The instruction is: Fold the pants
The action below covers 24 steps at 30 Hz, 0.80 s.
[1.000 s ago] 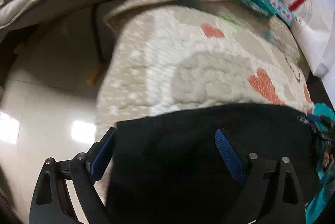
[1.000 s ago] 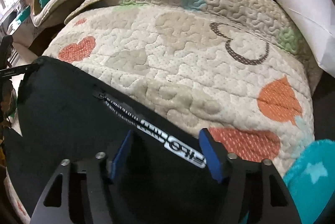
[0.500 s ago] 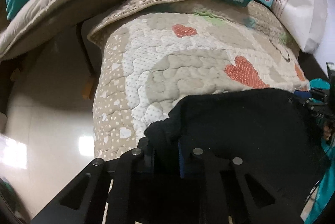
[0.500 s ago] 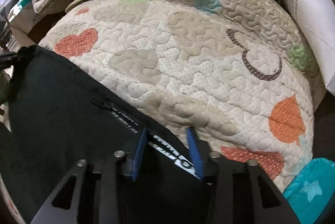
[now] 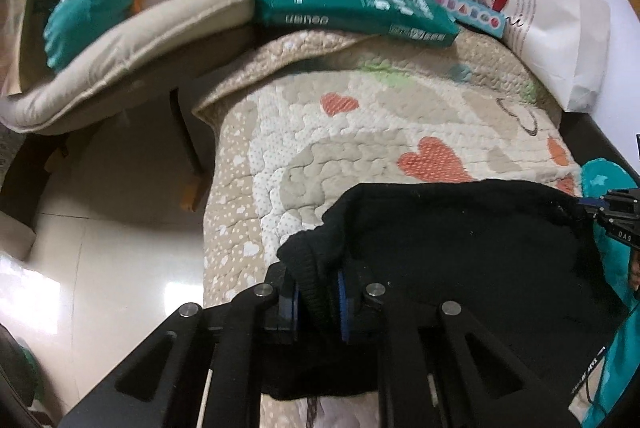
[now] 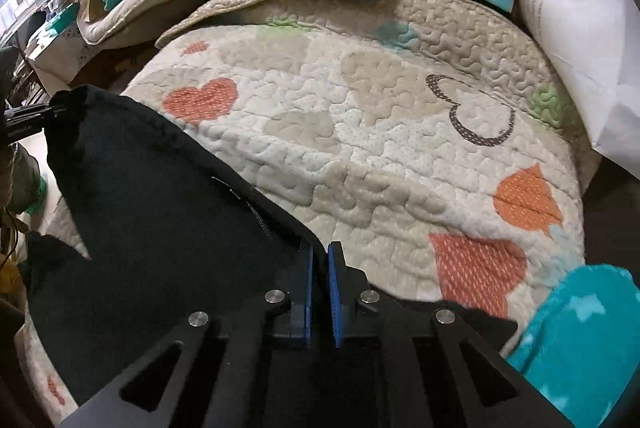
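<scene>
Left wrist view shows a quilt with hearts over a shiny floor, a green pack at its far edge; black pants lie near; left gripper pinches their ribbed edge; right gripper pinches another edge, pointing down.

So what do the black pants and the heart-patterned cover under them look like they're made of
The black pants look like soft, matte knit, maybe fleece: the ribbed cuff bunches thickly where the left gripper pinches it, and a zipper shows in the right wrist view. The heart-patterned cover looks like quilted cotton, padded; its wavy stitching puffs the surface into bumps. Exact fibres can't be told.
</scene>
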{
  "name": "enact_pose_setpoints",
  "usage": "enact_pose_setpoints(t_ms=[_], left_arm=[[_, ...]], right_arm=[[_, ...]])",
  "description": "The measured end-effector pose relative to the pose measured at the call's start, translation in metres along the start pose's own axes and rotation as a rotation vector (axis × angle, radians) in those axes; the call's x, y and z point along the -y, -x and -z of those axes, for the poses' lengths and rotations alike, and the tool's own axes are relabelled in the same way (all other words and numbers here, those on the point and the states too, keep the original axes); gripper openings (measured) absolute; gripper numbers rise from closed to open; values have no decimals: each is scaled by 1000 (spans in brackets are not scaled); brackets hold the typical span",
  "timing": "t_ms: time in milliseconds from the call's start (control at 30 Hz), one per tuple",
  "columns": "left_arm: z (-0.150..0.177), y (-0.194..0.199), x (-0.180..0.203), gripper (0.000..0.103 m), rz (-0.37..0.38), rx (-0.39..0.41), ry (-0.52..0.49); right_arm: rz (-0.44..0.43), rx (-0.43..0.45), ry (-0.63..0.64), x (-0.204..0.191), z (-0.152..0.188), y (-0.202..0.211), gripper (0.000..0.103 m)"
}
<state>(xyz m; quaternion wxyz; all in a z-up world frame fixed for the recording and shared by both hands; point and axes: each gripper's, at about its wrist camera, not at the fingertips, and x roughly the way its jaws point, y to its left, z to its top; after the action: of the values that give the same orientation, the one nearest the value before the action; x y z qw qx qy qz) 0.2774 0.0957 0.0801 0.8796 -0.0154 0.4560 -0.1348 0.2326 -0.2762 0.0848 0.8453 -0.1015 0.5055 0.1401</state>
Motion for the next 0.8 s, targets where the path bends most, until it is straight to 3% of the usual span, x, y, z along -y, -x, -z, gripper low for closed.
enact_pose_setpoints(t_ms=[233, 500, 800], left_arm=[[28, 48, 15, 13, -23, 48, -31], [80, 95, 17, 13, 1, 92, 39], [144, 111, 26, 14, -58, 74, 66]], right_arm=[[20, 0, 14, -22, 31, 33, 8], [25, -16, 41, -48, 73, 67, 7], [34, -124, 125, -92, 134, 72, 7]])
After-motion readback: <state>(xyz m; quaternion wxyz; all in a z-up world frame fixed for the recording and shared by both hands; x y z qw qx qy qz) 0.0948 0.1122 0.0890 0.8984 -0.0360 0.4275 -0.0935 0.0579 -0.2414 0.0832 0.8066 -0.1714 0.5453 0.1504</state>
